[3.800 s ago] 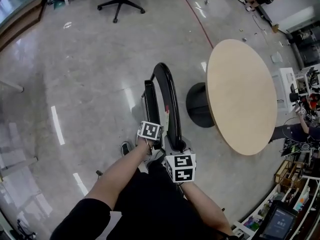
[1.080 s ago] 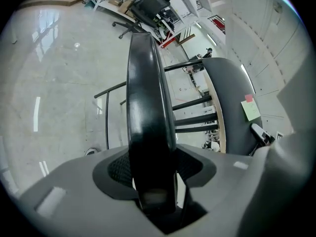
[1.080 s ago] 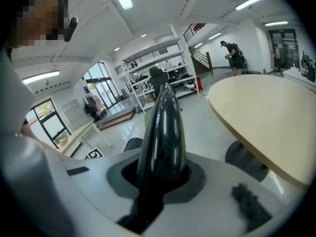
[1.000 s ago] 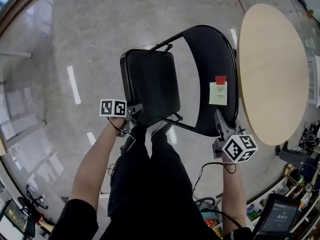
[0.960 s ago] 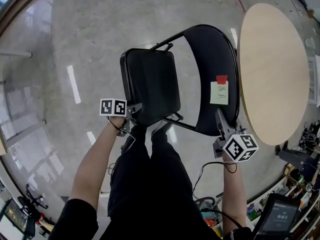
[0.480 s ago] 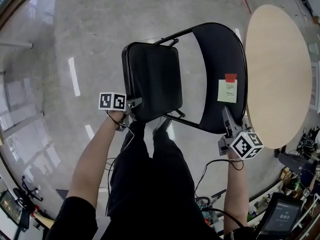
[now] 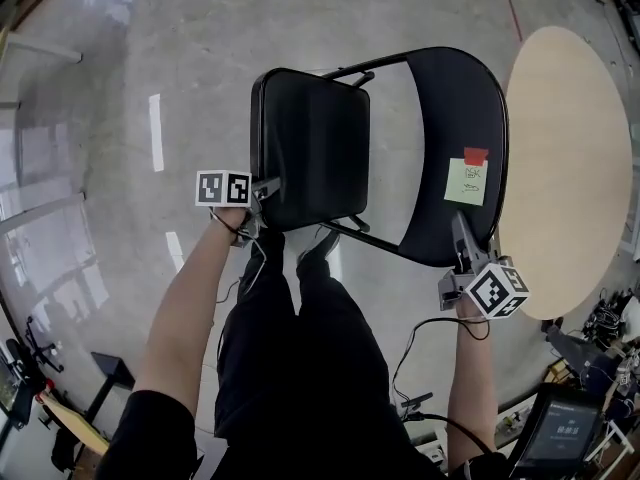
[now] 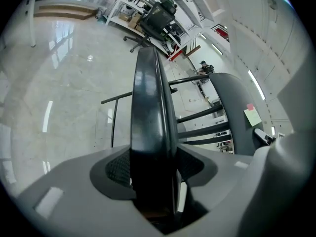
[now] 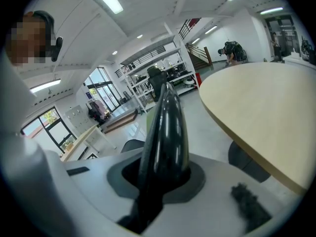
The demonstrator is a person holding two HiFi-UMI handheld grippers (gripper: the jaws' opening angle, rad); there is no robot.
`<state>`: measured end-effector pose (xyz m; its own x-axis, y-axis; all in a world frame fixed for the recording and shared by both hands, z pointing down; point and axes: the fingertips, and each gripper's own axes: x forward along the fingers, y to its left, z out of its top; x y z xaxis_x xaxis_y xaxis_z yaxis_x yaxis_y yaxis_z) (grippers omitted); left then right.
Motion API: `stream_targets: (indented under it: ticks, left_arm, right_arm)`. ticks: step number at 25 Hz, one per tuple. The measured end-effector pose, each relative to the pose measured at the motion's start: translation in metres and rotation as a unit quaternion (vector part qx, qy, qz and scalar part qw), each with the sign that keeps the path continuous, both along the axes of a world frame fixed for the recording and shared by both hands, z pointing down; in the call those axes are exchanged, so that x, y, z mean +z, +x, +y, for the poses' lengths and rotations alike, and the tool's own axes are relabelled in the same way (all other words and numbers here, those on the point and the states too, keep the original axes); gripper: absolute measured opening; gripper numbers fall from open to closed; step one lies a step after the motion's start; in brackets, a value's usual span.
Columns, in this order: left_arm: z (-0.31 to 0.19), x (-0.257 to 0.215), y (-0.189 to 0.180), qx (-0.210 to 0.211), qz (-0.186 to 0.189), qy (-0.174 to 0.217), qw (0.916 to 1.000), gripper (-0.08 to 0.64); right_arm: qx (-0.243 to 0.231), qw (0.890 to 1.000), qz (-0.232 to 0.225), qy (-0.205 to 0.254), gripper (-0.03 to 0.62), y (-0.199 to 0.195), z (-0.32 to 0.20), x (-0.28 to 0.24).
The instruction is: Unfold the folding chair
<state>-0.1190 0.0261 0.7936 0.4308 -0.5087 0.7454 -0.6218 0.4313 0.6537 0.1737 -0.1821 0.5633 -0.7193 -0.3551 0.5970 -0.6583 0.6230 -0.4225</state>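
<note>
Beside a round pale-wood table (image 7: 570,168), the black metal folding chair (image 7: 400,233) stands on the polished grey floor (image 7: 150,48) in front of the person, its padded seat (image 7: 315,143) spread well away from its curved backrest (image 7: 450,118), so the unfolding looks nearly done. The left gripper (image 7: 266,191) has its jaws opening with the seat's near edge between them, while the right gripper (image 7: 462,248) pinches the backrest's thin rim just below a pale green sticky note (image 7: 466,181). What seems left is to settle the seat fully flat, make sure the legs, mostly hidden, sit firm, and let go.
</note>
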Motion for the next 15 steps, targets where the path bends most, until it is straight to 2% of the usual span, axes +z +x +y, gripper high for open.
stream_targets:
  ticks: [4,15]
  left_arm:
    - [0.010,0.003,-0.006,-0.020,-0.004,0.000,0.9998,0.247]
    - [0.018,0.016,-0.024,-0.020,0.038,0.018,0.9989,0.252]
  right_arm:
    - [-0.006,1.000,-0.001,-0.006,0.060,-0.002,0.002,0.000]
    - [-0.009,1.000,-0.011,-0.009,0.060,-0.011,0.004,-0.003]
